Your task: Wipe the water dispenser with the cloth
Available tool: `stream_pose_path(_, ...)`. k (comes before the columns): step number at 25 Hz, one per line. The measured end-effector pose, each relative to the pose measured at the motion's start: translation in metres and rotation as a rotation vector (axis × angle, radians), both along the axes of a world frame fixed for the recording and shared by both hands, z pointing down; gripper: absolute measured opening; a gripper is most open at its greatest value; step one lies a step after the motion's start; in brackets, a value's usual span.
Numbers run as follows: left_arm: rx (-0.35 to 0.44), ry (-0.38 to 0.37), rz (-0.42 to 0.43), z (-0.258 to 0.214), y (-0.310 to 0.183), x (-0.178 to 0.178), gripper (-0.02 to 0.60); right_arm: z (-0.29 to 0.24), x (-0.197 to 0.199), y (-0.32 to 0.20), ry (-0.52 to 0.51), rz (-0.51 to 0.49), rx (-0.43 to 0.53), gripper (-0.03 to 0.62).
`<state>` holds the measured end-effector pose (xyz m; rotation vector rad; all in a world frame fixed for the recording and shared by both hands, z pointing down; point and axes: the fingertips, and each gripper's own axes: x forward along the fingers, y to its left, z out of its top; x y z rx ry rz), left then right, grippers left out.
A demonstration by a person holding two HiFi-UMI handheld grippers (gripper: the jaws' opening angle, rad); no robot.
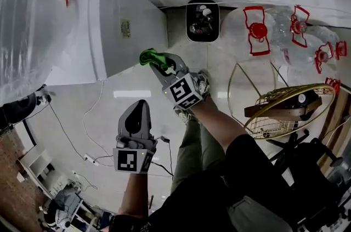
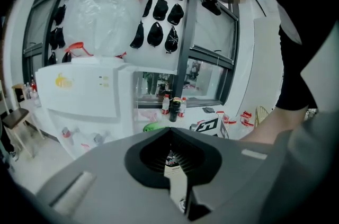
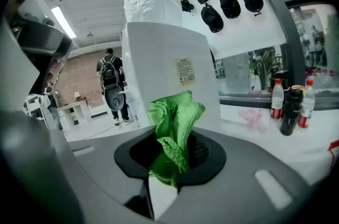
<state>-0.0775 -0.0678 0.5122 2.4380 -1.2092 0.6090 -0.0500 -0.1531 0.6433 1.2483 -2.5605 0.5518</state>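
Observation:
The white water dispenser stands at the upper left with a big clear bottle on top. My right gripper is shut on a crumpled green cloth, which is right at the lower part of the dispenser's side panel; I cannot tell if they touch. In the right gripper view the cloth sticks up out of the right gripper, with the dispenser and its yellow label close ahead. My left gripper hangs lower and nearer me, shut and empty, apart from the dispenser; the left gripper shows no gap.
A dark bin of bottles stands behind the dispenser's corner. Empty jugs with red handles and a gold wire fan cage lie to the right. A white cable trails on the floor. Bottles stand on the sill. A person with a backpack stands far off.

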Motion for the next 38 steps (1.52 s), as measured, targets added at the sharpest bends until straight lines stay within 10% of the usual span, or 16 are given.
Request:
stream_pose_path(27, -0.073, -0.006, -0.131, 0.027, -0.034, 0.004, 0.002, 0.025, 0.053, -0.235, 0.142, 0.059, 0.017, 0.094)
stream_pose_path(38, -0.024, 0.004, -0.087, 0.023, -0.041, 0.004, 0.002, 0.022, 0.063, -0.14, 0.057, 0.087, 0.014, 0.094)
